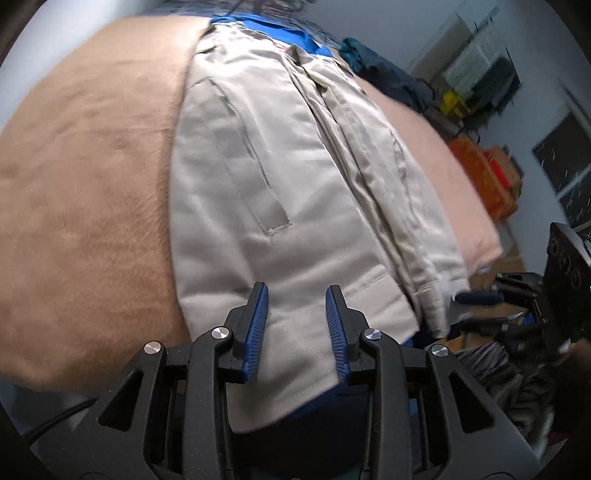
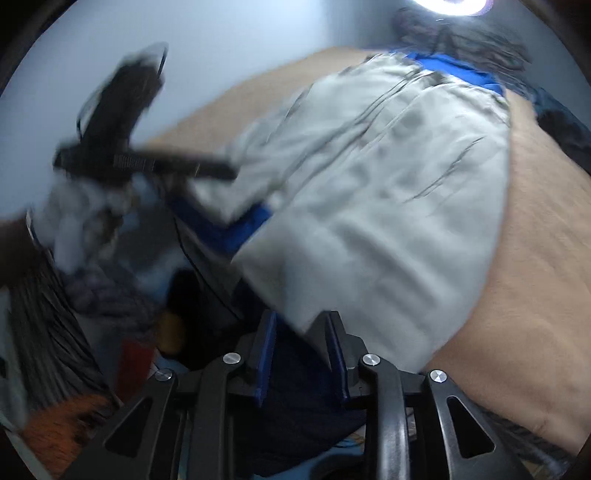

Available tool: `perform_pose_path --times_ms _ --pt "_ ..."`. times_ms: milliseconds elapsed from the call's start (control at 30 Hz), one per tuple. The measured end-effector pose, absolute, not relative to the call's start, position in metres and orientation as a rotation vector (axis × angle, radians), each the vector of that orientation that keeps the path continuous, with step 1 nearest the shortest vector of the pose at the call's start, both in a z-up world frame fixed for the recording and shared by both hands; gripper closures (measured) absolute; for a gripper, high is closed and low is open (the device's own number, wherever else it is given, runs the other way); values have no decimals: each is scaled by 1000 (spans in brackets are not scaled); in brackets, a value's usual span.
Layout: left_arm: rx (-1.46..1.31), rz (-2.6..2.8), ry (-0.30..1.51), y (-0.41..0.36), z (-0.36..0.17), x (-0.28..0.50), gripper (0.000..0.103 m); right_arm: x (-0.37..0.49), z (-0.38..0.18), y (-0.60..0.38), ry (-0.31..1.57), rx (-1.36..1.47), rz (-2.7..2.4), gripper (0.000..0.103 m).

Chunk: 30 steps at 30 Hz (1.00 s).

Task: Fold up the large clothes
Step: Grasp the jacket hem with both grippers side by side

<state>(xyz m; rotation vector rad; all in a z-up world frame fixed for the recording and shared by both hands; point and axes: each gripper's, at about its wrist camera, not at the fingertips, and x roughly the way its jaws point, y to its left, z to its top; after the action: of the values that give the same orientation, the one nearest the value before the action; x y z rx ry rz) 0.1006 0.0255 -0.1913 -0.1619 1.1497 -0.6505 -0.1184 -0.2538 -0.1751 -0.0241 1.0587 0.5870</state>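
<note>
My left claw point(image 1: 297, 325) and right claw point(image 2: 301, 350) both gape empty over the beige jacket point(image 1: 280, 177) at the bed's point(image 1: 85, 192) near edge; soft, limp, light, so I would pinch the hem corners.

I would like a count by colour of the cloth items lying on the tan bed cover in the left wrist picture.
Beige: 1, the folded jacket
Bright blue: 1, the garment under its far end
Dark teal: 1, the bundle at the far right edge
Total: 3, all on the tan cover
</note>
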Motion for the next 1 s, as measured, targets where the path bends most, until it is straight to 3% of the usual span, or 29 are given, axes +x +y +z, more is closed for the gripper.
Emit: perform_pose_path --times_ms 100,133,600,767,1000 --pt "-241 -643 1114 39 -179 97 72 -112 -156 -291 983 110 510 46" --pt "-241 -639 1090 40 -174 95 72 -108 -154 -307 970 160 464 45" --pt "77 -856 956 -70 -145 55 72 -77 -207 -341 1089 384 389 51" --pt "313 -803 1068 -109 -185 51 72 -83 -212 -354 1083 498 430 51" --pt "81 -834 1074 -72 -155 64 68 -83 -222 -365 1099 641 491 51"
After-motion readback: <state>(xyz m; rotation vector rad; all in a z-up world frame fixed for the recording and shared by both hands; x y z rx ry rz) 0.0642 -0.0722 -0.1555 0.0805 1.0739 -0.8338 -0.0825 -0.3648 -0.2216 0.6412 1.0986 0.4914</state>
